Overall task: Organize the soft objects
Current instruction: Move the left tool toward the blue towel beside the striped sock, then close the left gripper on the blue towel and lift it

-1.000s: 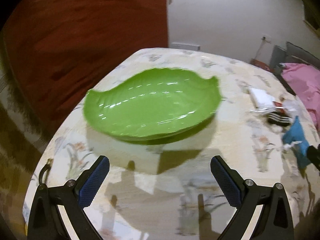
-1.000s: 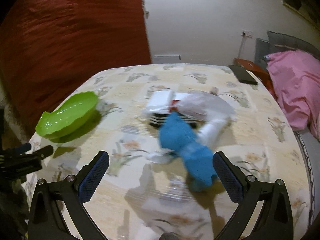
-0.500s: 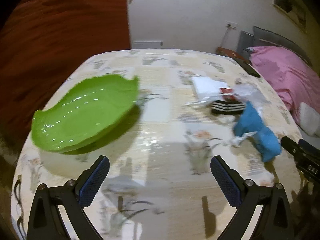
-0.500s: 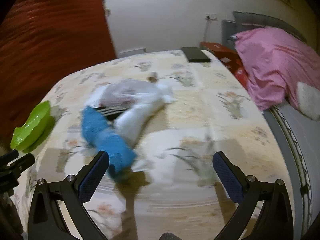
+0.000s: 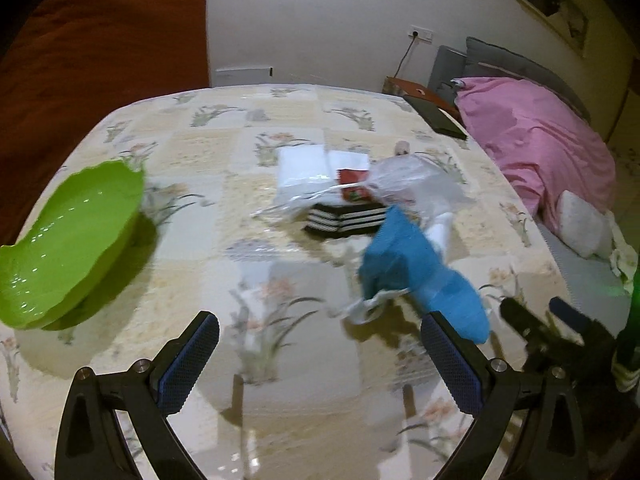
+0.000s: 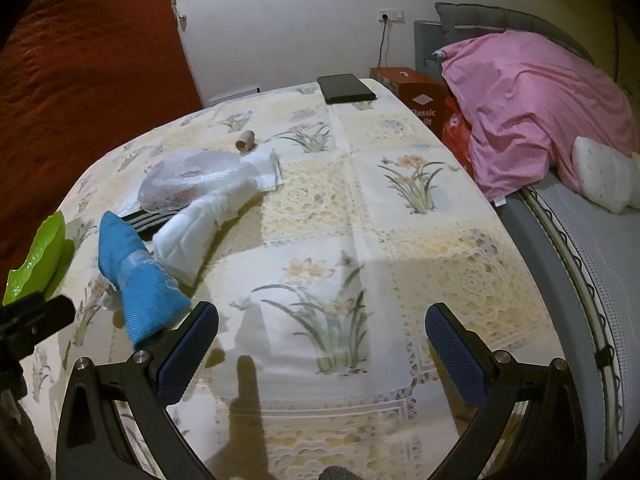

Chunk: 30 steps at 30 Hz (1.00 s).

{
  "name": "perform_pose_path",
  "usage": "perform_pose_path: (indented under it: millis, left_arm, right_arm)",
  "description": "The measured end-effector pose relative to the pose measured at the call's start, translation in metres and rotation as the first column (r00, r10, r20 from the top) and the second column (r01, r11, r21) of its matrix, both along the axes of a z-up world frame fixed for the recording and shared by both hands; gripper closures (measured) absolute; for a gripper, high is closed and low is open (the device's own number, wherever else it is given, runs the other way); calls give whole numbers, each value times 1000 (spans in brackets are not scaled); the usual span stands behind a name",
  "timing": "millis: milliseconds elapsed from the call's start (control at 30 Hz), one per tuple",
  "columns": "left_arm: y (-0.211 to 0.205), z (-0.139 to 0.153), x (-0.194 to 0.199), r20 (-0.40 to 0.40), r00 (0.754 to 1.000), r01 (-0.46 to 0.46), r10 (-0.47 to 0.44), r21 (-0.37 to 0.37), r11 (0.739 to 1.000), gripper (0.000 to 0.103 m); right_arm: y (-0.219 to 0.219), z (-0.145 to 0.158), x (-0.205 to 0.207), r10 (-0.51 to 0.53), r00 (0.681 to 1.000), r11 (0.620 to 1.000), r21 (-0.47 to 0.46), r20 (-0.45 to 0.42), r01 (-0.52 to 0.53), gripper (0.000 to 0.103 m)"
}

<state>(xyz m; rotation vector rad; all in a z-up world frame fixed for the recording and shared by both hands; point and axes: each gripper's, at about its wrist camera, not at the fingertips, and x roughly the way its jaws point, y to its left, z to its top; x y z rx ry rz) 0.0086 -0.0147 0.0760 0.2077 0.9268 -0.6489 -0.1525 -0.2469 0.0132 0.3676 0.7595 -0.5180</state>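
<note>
A blue soft cloth item lies on the flower-print table, next to a white soft roll, a black-and-white striped item and a clear plastic bag. A green leaf-shaped dish sits empty at the table's left. My left gripper is open above the table, short of the blue item. My right gripper is open over bare cloth, to the right of the blue item, whose near end is beside its left finger.
A white packet lies behind the striped item. A small cardboard tube and a black flat device sit at the table's far end. A bed with a pink pillow borders the right side. A red curtain hangs left.
Both views have swung to the right: the green dish slid from the middle to the left edge of the left wrist view, and the blue item moved leftward in the right wrist view. Both grippers stayed open.
</note>
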Motion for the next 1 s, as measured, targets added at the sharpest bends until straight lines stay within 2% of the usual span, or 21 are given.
perform_pose_path:
  millis: [367,733,1000]
  left_arm:
    - [-29,-7,3,-69,997,16,-18,-27,1000,0]
    - [-37,-16,10,-135,991,2,-8,-40,999,0]
    - [-41,-25,12,-192,981,-3,-11,-76,997,1]
  right_arm:
    - [-4,-9,0,2,1000,1000,18,-24,-2,0]
    - [-3,-10,1,3,1000,1000,11,-30,-2,0]
    - [-2,-10,1,3,999,1000,10,-32,-2,0]
